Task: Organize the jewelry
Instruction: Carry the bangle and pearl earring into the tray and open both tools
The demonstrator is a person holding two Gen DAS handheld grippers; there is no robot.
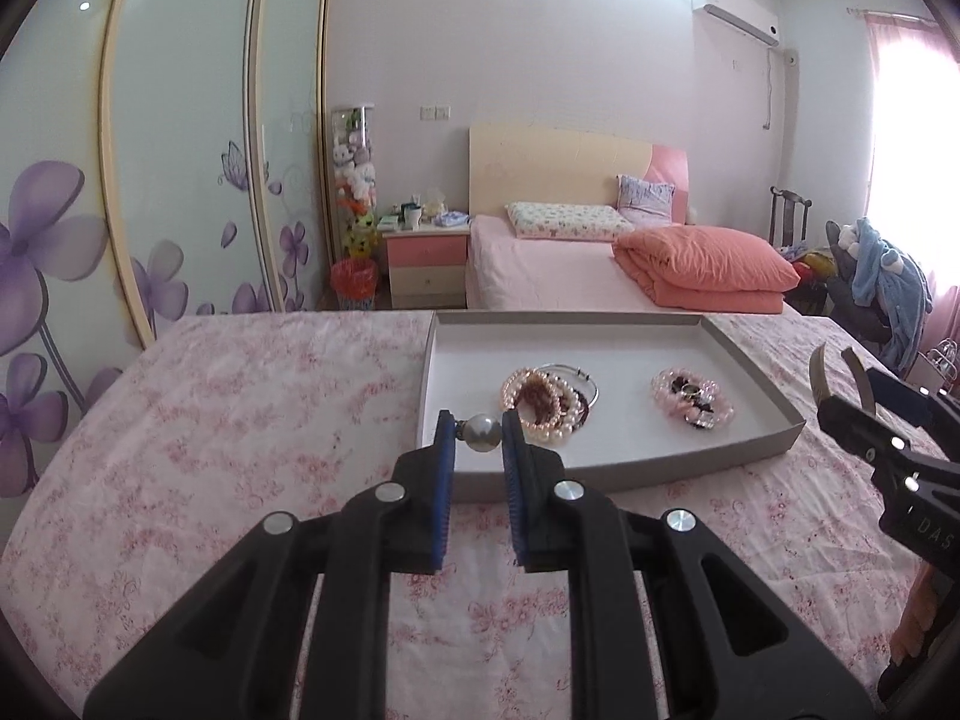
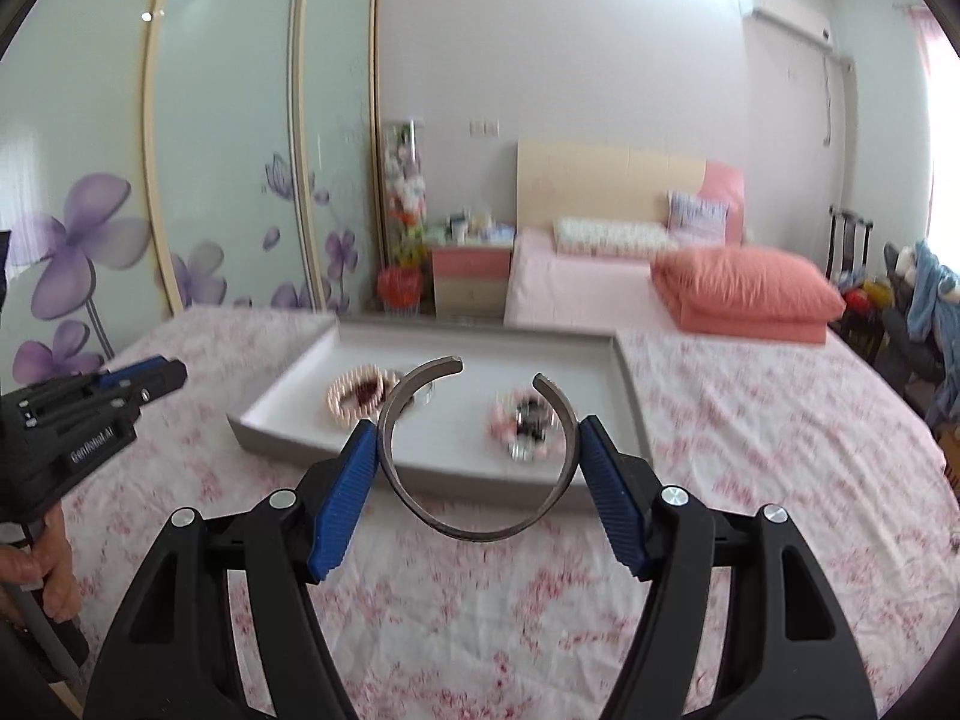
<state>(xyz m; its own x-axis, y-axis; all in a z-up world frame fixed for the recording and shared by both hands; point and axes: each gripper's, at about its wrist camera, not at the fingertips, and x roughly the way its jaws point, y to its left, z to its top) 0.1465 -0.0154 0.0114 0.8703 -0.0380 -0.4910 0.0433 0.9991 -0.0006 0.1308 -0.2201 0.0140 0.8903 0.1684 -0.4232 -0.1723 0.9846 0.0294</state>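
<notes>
A shallow grey tray (image 1: 750,447) with a white floor lies on the floral bedspread. It holds a pile of pearl and dark bead bracelets with a silver bangle (image 1: 549,399) at the left and a pink bead pile (image 1: 693,402) at the right. My left gripper (image 1: 478,433) is shut on a pearl bead piece (image 1: 483,433) just above the tray's near left rim. My right gripper (image 2: 478,441) is shut on a grey open cuff bracelet (image 2: 474,525), held above the bedspread before the tray (image 2: 288,441). The right gripper also shows in the left wrist view (image 1: 840,381).
The floral bedspread (image 1: 228,432) stretches around the tray. Beyond it stand a second bed with an orange quilt (image 1: 702,267), a pink nightstand (image 1: 427,258), and a wardrobe with flower-print doors (image 1: 180,180). A chair with clothes (image 1: 882,282) is at the right.
</notes>
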